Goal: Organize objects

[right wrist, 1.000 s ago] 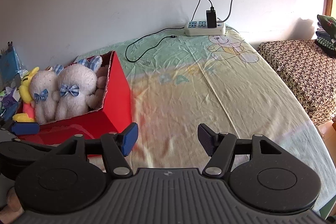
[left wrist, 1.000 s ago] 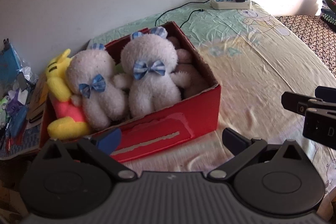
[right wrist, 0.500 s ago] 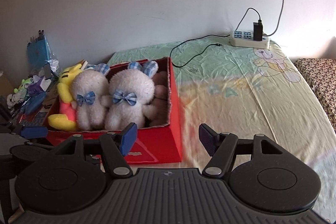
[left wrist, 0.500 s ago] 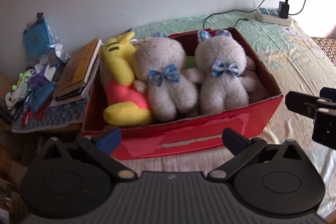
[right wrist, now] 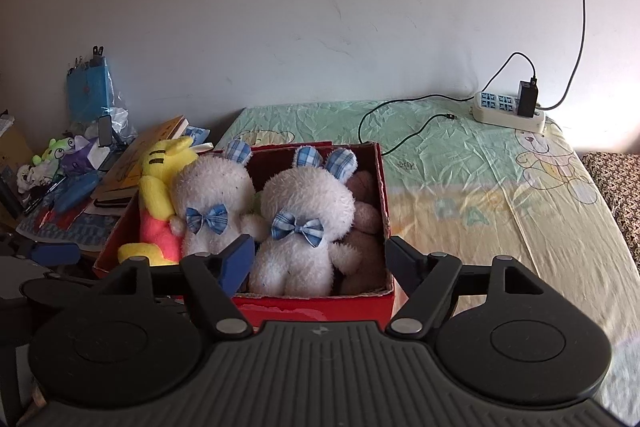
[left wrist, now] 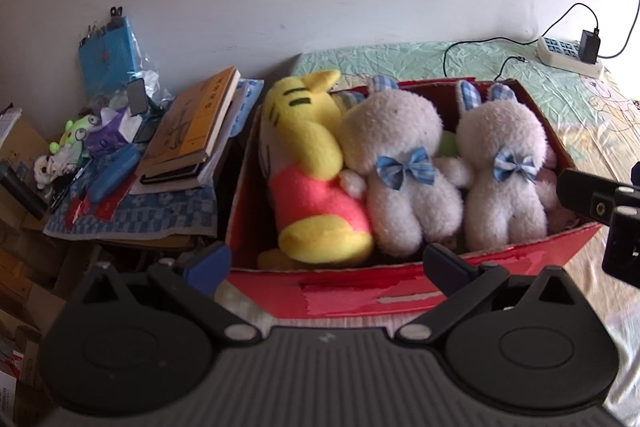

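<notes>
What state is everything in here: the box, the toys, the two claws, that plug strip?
Red box: open, no lid on it.
Yellow plush: lying in the box.
Two white plush bunnies: upright in the box, side by side.
Left claw: open, empty.
Right claw: open, empty.
Power strip: charger plugged in.

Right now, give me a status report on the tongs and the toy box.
Both tongs open and empty: left tongs, right tongs. Red box on the bed, packed with a yellow toy and two white bunnies. Nothing blocks the box.
</notes>
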A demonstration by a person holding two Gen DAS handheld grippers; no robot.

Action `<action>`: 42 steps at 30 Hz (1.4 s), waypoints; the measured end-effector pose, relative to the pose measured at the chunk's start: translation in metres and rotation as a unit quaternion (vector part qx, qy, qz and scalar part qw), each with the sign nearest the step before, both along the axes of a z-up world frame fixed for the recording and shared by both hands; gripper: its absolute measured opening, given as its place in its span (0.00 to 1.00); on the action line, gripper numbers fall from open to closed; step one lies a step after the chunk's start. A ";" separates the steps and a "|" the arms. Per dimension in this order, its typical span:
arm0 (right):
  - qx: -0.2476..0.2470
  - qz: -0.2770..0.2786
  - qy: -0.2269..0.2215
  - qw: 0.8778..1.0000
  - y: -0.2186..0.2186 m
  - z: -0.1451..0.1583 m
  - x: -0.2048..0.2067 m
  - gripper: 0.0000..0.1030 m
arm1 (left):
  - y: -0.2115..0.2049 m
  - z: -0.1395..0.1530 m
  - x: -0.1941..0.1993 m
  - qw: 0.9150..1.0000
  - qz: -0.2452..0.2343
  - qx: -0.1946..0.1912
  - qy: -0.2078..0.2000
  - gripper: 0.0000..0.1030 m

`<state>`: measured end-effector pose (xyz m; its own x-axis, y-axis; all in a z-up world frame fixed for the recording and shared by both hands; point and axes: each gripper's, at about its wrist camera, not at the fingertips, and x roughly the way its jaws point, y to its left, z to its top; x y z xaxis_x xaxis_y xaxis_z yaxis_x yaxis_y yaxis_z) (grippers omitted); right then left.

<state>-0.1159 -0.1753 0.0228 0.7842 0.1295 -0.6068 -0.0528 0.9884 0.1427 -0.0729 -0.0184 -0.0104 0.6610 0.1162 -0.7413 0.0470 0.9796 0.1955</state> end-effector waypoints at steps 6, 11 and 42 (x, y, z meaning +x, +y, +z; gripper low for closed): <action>0.009 -0.009 0.001 1.000 0.001 -0.003 0.006 0.73 | 0.006 0.000 0.010 1.000 0.005 0.003 -0.001 1.00; 0.010 -0.011 0.005 1.000 0.003 -0.005 0.011 0.73 | 0.006 -0.002 0.016 1.000 0.002 0.007 -0.002 1.00; 0.011 -0.002 0.004 1.000 0.007 -0.005 0.019 0.73 | 0.008 0.005 0.021 1.000 0.005 0.008 -0.030 0.94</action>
<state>-0.0969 -0.1686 0.0179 0.7792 0.1400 -0.6110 -0.0483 0.9853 0.1641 -0.0523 -0.0101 -0.0052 0.7029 0.1343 -0.6985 0.0253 0.9767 0.2132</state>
